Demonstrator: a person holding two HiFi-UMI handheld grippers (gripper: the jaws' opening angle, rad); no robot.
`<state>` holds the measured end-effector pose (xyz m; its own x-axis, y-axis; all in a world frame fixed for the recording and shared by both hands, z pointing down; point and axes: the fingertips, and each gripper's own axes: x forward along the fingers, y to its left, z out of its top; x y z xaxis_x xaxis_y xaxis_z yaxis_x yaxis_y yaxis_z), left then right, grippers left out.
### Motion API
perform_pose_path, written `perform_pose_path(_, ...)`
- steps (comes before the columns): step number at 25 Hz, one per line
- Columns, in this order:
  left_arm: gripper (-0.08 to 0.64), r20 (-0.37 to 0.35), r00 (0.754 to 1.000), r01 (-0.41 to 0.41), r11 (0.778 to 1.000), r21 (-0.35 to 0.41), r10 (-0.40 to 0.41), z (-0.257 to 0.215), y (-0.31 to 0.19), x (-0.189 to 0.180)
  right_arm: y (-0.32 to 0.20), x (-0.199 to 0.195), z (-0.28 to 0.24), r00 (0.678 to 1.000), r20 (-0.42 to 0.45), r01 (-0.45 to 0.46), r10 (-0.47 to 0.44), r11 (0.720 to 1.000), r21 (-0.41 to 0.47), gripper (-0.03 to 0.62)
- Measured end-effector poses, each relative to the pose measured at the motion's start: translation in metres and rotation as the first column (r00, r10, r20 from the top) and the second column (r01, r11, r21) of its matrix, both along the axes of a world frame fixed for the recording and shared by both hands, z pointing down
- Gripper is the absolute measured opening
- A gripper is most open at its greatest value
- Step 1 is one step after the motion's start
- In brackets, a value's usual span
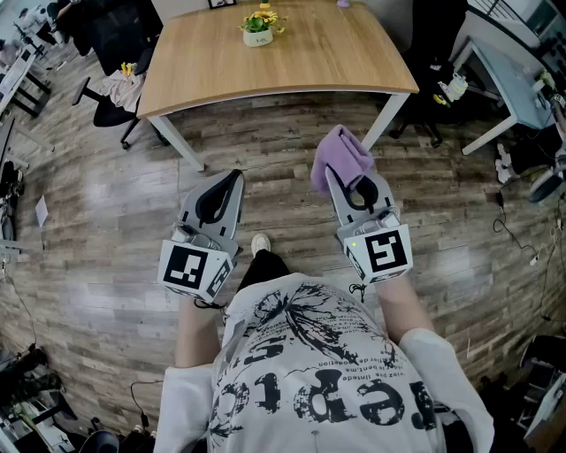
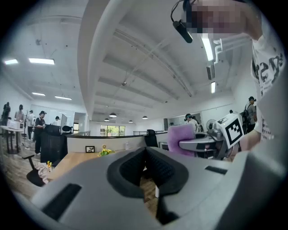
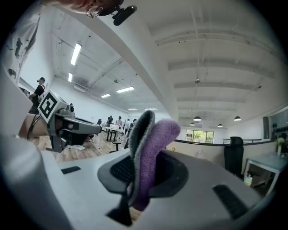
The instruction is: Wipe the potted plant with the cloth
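A small potted plant (image 1: 258, 26) with yellow flowers in a white pot stands on the far side of a wooden table (image 1: 336, 62); it shows tiny in the left gripper view as the plant (image 2: 105, 152). My right gripper (image 1: 337, 173) is shut on a purple cloth (image 1: 339, 157), which bulges out past the jaws, and the cloth (image 3: 150, 152) fills the gap in the right gripper view. My left gripper (image 1: 233, 178) is shut with nothing in it. Both are held level over the floor, well short of the table's near edge.
Wood-plank floor lies under both grippers. The table's white legs (image 1: 183, 142) stand ahead. A black office chair (image 1: 110, 106) with clothes on it sits left of the table, another desk (image 1: 513, 80) and cables at the right. Several people stand far off in the room.
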<state>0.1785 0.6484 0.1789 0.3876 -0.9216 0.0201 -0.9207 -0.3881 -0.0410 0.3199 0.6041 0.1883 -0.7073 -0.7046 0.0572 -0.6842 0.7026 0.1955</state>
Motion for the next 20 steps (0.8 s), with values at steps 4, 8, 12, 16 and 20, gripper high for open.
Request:
perform_pose_path(4,0.005,-0.005,1.000,0.002,1.000,-0.006,-0.002,0.001,-0.005,0.002,-0.004,0.000,0.000,1.000,-0.010,0.003,-0.002,1.000,0.012,0.063)
perform_pose_path(8,0.004,-0.016,1.000,0.004,1.000,-0.010,-0.004,0.000,-0.014,0.001,-0.010,0.000,-0.001,1.000,-0.010,0.002,-0.001,1.000,0.004,0.063)
perform_pose_path(12,0.003,-0.013,1.000,-0.006,1.000,-0.018,0.006,0.001,-0.020,0.004,-0.016,0.004,0.001,1.000,0.011,-0.013,0.013,1.000,-0.008,0.064)
perform_pose_path(16,0.003,-0.005,1.000,-0.010,1.000,-0.029,0.010,0.005,-0.031,0.001,-0.032,0.007,0.007,0.998,0.031,-0.050,0.051,0.998,-0.040,0.067)
perform_pose_path(20,0.003,-0.012,1.000,-0.011,0.999,-0.035,0.011,0.011,-0.054,-0.012,-0.056,0.002,0.013,0.997,0.034,-0.069,0.071,0.996,-0.053,0.067)
